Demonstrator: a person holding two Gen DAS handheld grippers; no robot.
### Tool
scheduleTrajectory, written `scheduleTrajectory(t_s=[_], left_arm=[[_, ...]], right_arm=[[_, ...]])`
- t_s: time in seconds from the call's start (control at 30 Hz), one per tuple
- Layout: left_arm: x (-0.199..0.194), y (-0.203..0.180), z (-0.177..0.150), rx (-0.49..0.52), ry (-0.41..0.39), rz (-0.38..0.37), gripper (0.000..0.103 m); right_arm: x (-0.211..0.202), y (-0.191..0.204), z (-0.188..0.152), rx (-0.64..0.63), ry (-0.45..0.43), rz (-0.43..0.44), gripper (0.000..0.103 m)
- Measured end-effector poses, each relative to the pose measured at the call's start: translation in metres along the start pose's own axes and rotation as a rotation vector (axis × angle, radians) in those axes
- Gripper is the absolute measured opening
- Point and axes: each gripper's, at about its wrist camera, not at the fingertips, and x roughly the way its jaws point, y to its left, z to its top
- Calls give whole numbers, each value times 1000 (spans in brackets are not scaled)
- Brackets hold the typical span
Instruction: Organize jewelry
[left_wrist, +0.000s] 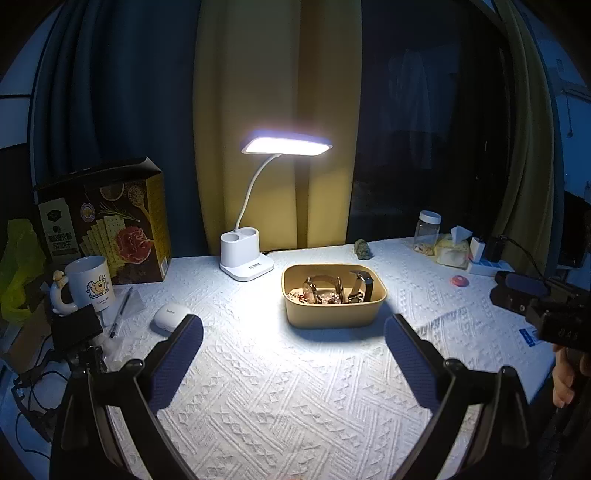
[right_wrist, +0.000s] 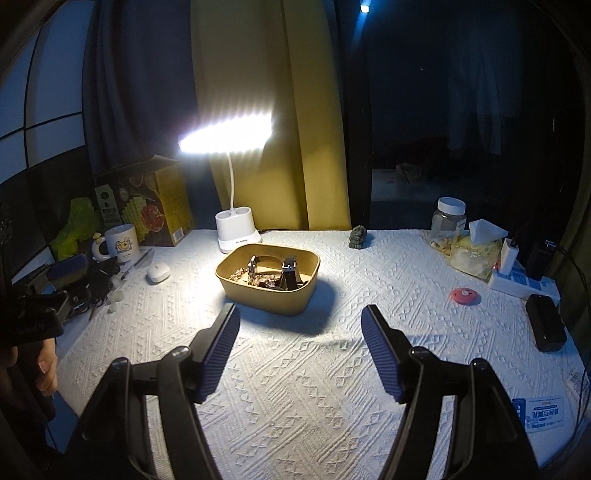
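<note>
the jewelry sits heaped in a tan tray (right_wrist: 236, 286) just in front of the desk lamp (right_wrist: 234, 230), on the white textured cloth (right_wrist: 295, 387). inside the tray a silver-cased watch (right_wrist: 253, 266) stands toward the lamp side, a dark-strapped watch (right_wrist: 289, 275) leans on edge beside it, and a pale beaded chain (right_wrist: 239, 275) lies tangled low against the tray's left wall; whether it is one strand or several is hard to tell in the glare.

the left gripper (left_wrist: 293, 341) hovers on the near side of the tray, jaws spread wide and holding nothing. the right gripper (right_wrist: 301, 326) hovers there too, also spread wide and empty, and neither touches the tray.

judging by looks, the watches are the heavier, stiffer pieces: the strap offers a flat, grippy place for the ribbed pads (right_wrist: 218, 354), better than the smooth, slippery case or glass. the chain is likely light, limp and prone to snag on the watches, so it wants a pinch at a bunched part and a slow lift. the tray looks light enough to slide if nudged.
</note>
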Motion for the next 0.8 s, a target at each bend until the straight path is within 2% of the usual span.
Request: scheduleTrajectory(t_s=[0.8], left_arm=[[4,5,0,-26,11,-20,99]], right_arm=[[5,-2,-3,6,12,3,66]])
